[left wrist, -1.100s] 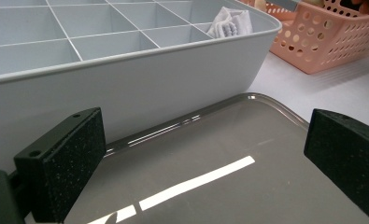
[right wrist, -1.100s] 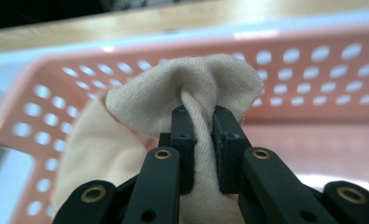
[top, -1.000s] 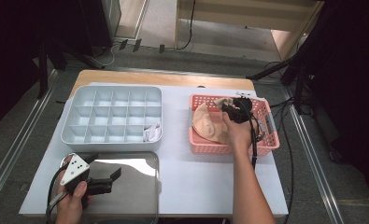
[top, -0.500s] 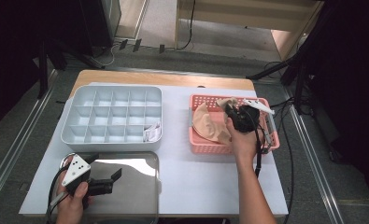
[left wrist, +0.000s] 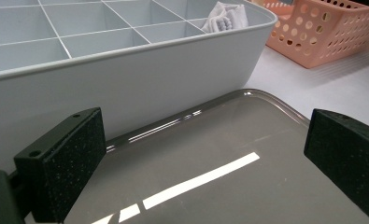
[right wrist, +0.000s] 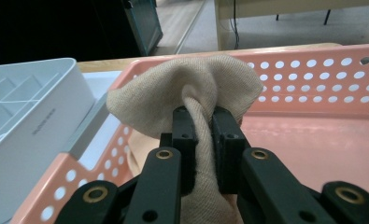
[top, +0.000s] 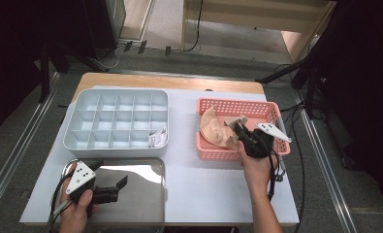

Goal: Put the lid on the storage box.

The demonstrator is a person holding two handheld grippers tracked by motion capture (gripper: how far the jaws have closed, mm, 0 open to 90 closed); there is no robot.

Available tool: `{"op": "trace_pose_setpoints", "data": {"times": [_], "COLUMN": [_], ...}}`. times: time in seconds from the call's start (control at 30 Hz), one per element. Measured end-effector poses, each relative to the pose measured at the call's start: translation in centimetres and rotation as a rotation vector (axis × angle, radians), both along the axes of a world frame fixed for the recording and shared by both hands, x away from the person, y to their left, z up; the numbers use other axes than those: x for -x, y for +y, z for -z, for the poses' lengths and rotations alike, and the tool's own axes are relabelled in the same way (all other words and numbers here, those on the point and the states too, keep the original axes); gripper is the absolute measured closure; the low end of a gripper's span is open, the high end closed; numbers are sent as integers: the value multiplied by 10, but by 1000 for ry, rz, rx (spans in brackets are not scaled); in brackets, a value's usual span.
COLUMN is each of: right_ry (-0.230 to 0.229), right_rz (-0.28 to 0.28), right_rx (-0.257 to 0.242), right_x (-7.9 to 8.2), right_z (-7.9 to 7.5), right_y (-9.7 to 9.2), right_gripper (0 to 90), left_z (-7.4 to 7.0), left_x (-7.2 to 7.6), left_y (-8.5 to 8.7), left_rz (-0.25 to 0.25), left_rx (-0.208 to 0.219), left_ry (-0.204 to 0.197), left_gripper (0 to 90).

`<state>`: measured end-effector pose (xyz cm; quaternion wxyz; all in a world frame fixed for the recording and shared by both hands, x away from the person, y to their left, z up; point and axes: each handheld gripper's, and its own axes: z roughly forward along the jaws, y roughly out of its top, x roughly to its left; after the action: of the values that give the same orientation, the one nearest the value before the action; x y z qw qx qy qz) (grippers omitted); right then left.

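Steel tray (top: 145, 194) at front left of the table; left gripper (top: 115, 187) hovers over it, jaws wide apart, nothing between them. Behind the tray: grey compartment box (top: 82, 141), with a small white cloth (top: 158, 138) in its near right corner cell. Right of the box: pink basket (top: 237, 108). Right gripper (top: 240, 131) is over the basket, jaws pinched narrow on a fold of beige cloth (right wrist: 191, 93). Cloth bunches above the pads (right wrist: 184, 126); its lower part trails into the basket.

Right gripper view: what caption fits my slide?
Right gripper pinching a beige cloth over the pink basket.
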<state>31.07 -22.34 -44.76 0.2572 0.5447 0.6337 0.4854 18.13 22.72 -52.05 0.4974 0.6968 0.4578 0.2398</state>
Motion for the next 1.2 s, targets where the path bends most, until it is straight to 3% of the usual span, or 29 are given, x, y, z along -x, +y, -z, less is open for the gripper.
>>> {"op": "trace_pose_setpoints", "data": {"times": [0.3,0.6,0.9,1.2], "right_ry": [-48,-57,-31,42], "right_rz": [-36,-77,-124,-148], "right_rx": [-10,-2,15,28], "right_x": [37,80,117,120], "right_z": [-2,9,28,56], "right_y": [-2,1,9,22], "right_gripper": [822,821,819,818], "left_z": [0,0,1,0], "left_x": [1,1,1,3], "left_y": [-1,-3,-4,-7], "left_rz": [2,5,5,16], "left_rx": [-5,-5,-8,-10], "left_ry": [1,0,-1,-1], "left_gripper": [0,0,0,0]}}
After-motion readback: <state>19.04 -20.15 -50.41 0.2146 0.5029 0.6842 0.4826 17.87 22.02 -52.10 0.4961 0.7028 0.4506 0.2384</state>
